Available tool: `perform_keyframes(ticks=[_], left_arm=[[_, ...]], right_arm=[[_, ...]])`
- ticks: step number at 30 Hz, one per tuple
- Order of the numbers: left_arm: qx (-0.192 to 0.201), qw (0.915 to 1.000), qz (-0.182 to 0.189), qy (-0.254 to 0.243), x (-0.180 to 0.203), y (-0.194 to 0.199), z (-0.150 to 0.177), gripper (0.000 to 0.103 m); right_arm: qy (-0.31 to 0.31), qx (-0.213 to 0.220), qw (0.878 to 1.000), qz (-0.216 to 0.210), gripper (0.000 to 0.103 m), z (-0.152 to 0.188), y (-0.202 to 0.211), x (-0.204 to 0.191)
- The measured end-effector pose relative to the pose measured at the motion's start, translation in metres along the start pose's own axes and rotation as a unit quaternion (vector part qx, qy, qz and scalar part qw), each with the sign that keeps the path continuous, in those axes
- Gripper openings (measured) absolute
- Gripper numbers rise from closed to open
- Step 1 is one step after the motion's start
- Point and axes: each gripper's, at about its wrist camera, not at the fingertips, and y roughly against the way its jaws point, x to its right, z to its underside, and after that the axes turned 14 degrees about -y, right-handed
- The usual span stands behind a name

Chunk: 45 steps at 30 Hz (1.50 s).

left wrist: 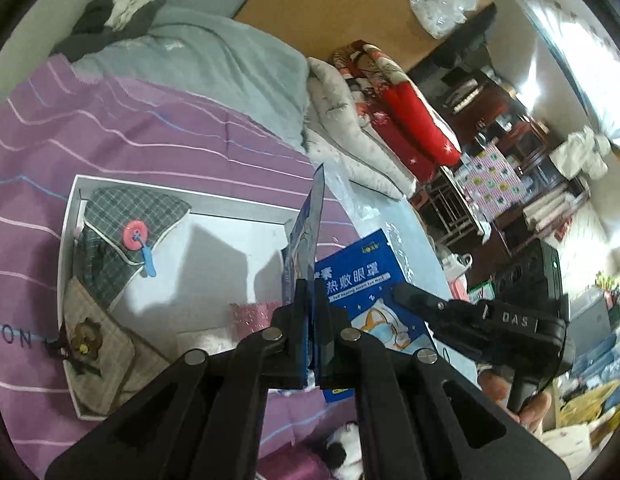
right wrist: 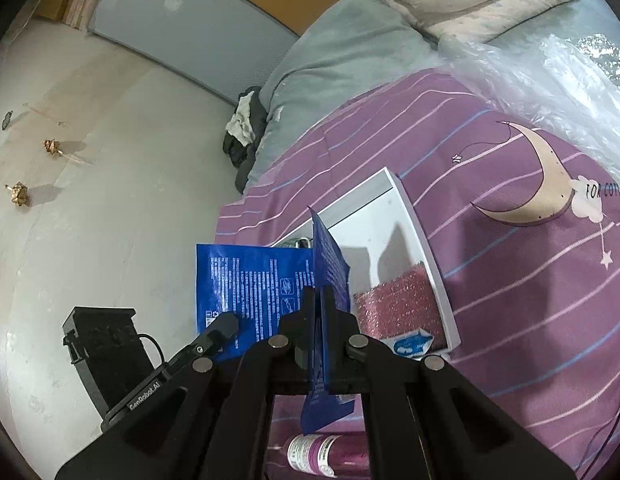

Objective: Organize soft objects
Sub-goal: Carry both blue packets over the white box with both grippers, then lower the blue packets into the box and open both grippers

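My left gripper (left wrist: 312, 288) is shut on a blue eye-mask packet (left wrist: 310, 236), seen edge-on and standing upright over the white box (left wrist: 70, 240). To its right, the right gripper (left wrist: 402, 292) pinches a second blue packet (left wrist: 362, 280) printed with white characters. In the right wrist view, my right gripper (right wrist: 320, 294) is shut on that second packet (right wrist: 328, 260), also edge-on. The left gripper (right wrist: 230, 322) holds the first packet (right wrist: 250, 284) by its lower corner. Both packets hang above the near end of the box (right wrist: 414, 216).
The box lies on a purple striped bedspread (left wrist: 150, 136). It holds a plaid pouch (left wrist: 126, 212), a beige flower pouch (left wrist: 98, 340) and a pink glitter sponge (right wrist: 394, 304). A pink bottle (right wrist: 326, 452) and a panda plush (left wrist: 342, 448) lie near me. Clear plastic (right wrist: 550, 80) covers the bed's far side.
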Motion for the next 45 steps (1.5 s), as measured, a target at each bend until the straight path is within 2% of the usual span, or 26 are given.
perform_keyframes(ticks=[8,10,13,17,20,21,23,27,28,32,34,37,38,39,40,41,44,45], left_arm=[[-0.02,0.9979,-0.046,0.042,-0.028,-0.02,0.013,0.002],[-0.023,0.9954,-0.081,0.046,-0.032,-0.02,0.017,0.002],[-0.041,0.9877,-0.148,0.029,-0.03,-0.023,0.02,0.002],[-0.088,0.9707,-0.223,0.018,-0.029,-0.036,0.031,0.002],[-0.117,0.9645,-0.236,0.023,-0.035,-0.045,0.035,0.003],[-0.124,0.9632,-0.237,0.024,-0.037,-0.048,0.036,0.005],[-0.125,0.9632,-0.237,0.021,-0.036,-0.048,0.036,0.019],[-0.113,0.9701,-0.214,0.024,-0.033,-0.039,0.037,0.04],[-0.109,0.9699,-0.217,0.023,-0.031,-0.034,0.037,0.049],[-0.09,0.9688,-0.23,0.025,-0.027,-0.014,0.035,0.053],[-0.073,0.9682,-0.237,0.028,-0.027,-0.004,0.034,0.053],[-0.043,0.969,-0.241,0.032,-0.024,0.009,0.035,0.052],[-0.042,0.9723,-0.229,0.027,-0.021,0.008,0.034,0.044],[-0.048,0.9748,-0.217,0.023,-0.019,0.003,0.032,0.037],[-0.06,0.9759,-0.209,0.021,-0.017,-0.004,0.031,0.025],[-0.072,0.975,-0.209,0.019,-0.016,-0.011,0.031,0.018],[-0.098,0.9652,-0.242,0.009,-0.018,-0.034,0.031,0.014],[-0.11,0.9611,-0.253,0.011,-0.022,-0.042,0.031,0.014]], right_arm=[[0.011,0.0,1.0,-0.006,0.001,-0.02,-0.028,-0.005],[0.014,-0.005,1.0,-0.008,0.001,-0.025,-0.038,-0.007],[0.018,-0.006,1.0,-0.01,0.001,-0.029,-0.047,-0.011],[0.021,-0.003,1.0,-0.02,0.001,-0.036,-0.06,-0.012],[0.017,-0.011,0.999,-0.029,0.001,-0.044,-0.073,-0.009],[0.013,-0.015,0.999,-0.028,0.001,-0.047,-0.08,-0.006],[0.012,-0.012,1.0,-0.014,0.001,-0.05,-0.088,-0.003],[0.024,0.011,0.999,0.047,0.001,-0.058,-0.102,0.004],[0.03,0.016,0.998,0.061,0.001,-0.058,-0.104,0.005],[0.048,0.038,0.992,0.11,0.001,-0.052,-0.105,0.008],[0.057,0.059,0.987,0.141,0.001,-0.046,-0.104,0.009],[0.043,0.076,0.985,0.151,0.001,-0.041,-0.102,0.013],[0.031,0.082,0.985,0.149,0.001,-0.041,-0.102,0.015],[0.015,0.091,0.985,0.146,0.001,-0.039,-0.103,0.018],[0.008,0.095,0.985,0.146,0.001,-0.038,-0.104,0.018],[0.0,0.102,0.984,0.148,0.001,-0.037,-0.107,0.02],[0.011,0.112,0.979,0.17,0.001,-0.034,-0.118,0.02],[0.02,0.107,0.979,0.172,0.004,-0.032,-0.12,0.019]])
